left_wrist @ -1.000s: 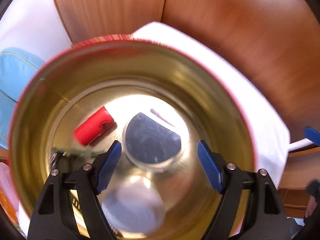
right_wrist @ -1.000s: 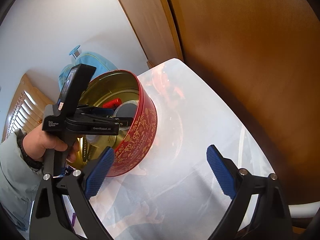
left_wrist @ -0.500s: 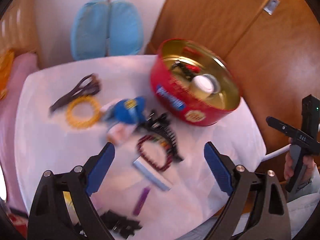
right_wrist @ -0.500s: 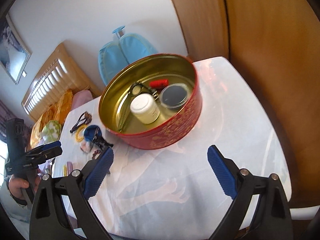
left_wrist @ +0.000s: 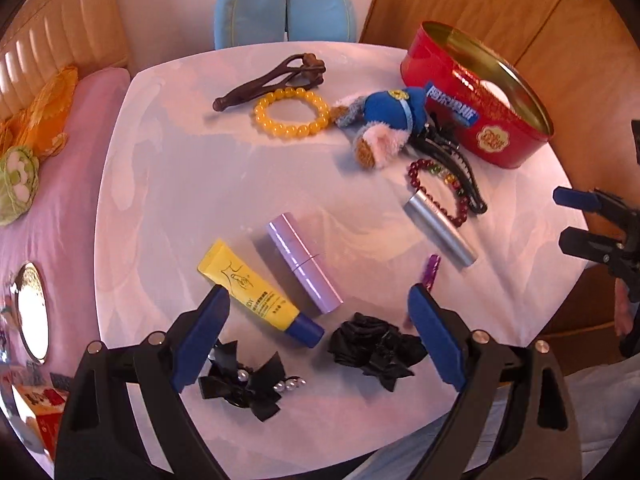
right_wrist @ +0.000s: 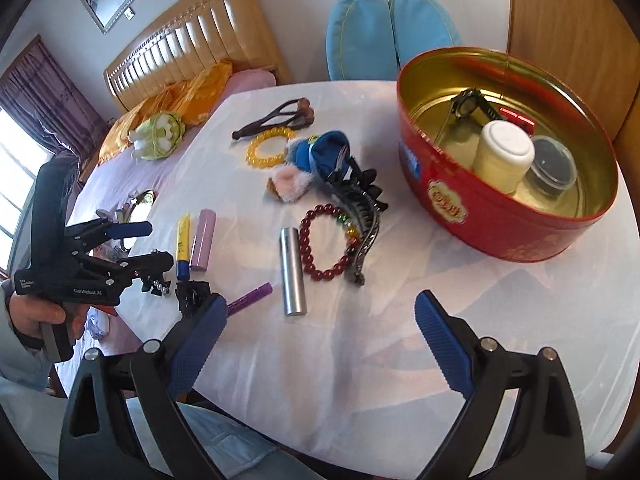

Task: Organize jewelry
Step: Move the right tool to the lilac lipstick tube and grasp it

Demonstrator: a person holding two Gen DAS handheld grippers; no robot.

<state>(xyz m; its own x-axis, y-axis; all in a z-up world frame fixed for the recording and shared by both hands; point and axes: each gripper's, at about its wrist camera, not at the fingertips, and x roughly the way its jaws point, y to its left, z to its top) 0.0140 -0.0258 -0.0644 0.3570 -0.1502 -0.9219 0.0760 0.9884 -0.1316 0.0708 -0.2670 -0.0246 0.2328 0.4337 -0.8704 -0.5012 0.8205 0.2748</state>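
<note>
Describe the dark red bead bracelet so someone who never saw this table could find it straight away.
Start at the round red tin on the white table. Beside it lies a black hair claw clip, and against that clip is the dark red bead bracelet, with a silver tube on its other side. Unlike the yellow bead bracelet, it has several green and amber beads.

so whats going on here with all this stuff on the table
A person is sorting jewelry and small items into a red tin, with a hand-held gripper in each hand. Both the left hand-held gripper and the right hand-held gripper are open and empty above the table. The tin already holds a watch and a white jar. The yellow bracelet, red bracelet and black scrunchie lie outside.
</note>
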